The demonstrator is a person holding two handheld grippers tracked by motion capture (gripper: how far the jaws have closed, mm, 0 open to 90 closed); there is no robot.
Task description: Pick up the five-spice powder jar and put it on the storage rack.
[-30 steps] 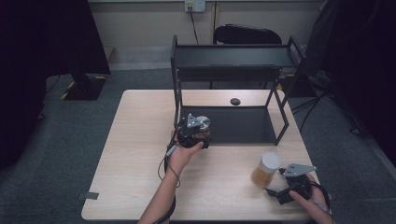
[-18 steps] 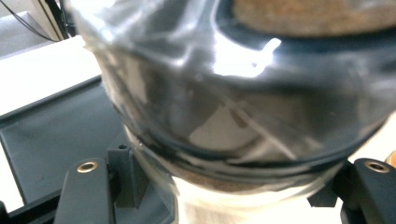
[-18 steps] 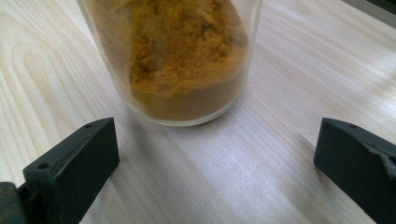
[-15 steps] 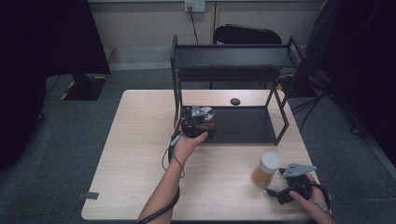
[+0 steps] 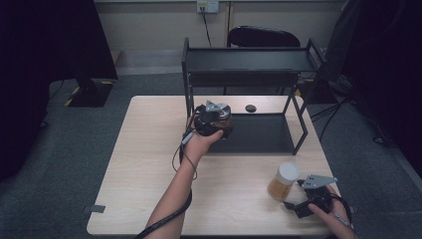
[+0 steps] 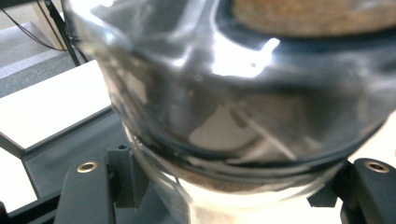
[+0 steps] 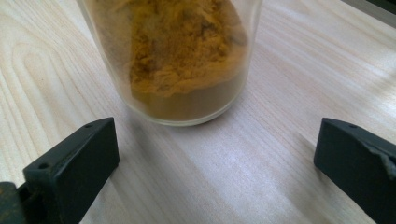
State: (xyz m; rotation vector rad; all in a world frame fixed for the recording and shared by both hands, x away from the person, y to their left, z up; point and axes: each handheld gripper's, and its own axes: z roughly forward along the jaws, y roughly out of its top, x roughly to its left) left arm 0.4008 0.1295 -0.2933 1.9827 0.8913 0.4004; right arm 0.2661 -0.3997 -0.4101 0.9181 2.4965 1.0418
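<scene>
Your left gripper is clamped on a glass jar of brown powder, held above the table at the front left corner of the black two-tier shelf rack. The jaws pinch it low on its wall, and glass is slick, so if you tilt or bump the rack's post the jar could twist loose and drop onto the lower tier.

To the rack's front right, your right gripper has its jaws spread wide and holds nothing. It sits just behind the white-lidded jar of orange powder. Push in off-centre and one jaw may shove that jar over.

No label, brand or writing can be read on either jar.
</scene>
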